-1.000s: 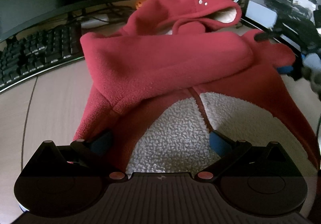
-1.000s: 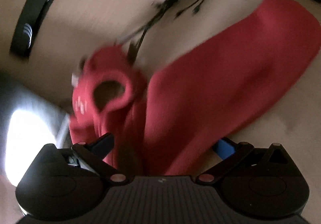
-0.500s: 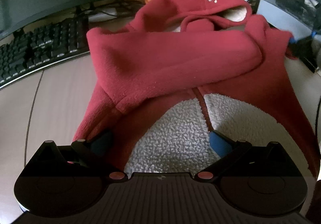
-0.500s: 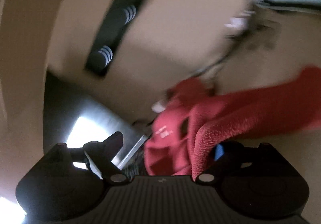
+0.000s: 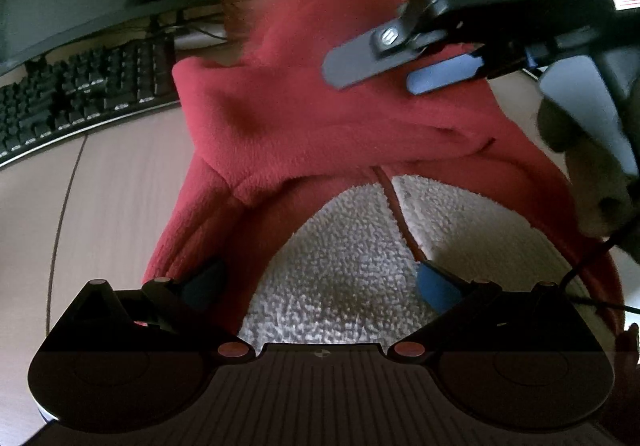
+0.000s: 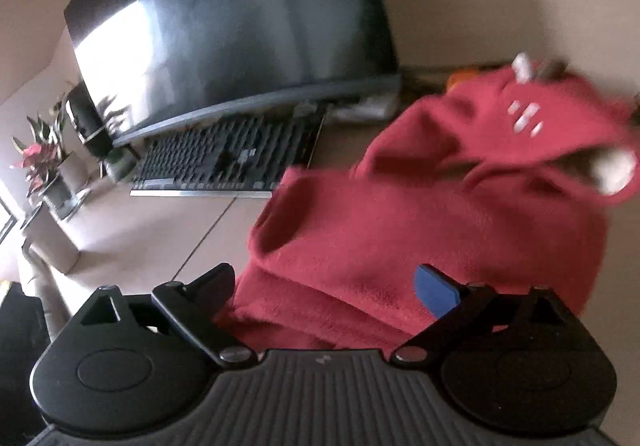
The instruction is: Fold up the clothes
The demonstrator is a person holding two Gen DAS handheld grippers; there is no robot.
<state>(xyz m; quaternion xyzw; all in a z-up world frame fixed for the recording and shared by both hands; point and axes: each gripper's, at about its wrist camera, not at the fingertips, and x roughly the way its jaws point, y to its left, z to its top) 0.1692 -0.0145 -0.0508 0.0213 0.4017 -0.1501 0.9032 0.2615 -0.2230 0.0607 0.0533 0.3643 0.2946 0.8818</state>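
A red fleece hooded garment with a white fuzzy belly patch lies on the desk, one sleeve folded across its chest. My left gripper is open low over the patch near the hem. My right gripper hangs open above the folded sleeves, holding nothing. In the right wrist view the garment lies below my open right gripper, with the hood at the far right.
A black keyboard and a curved monitor stand at the left back of the wooden desk. Potted plants stand far left. A cable trails at the right.
My right gripper has swung in from the right, over the garment's chest, and let go of the right sleeve, which now lies folded across. The left gripper has barely moved.
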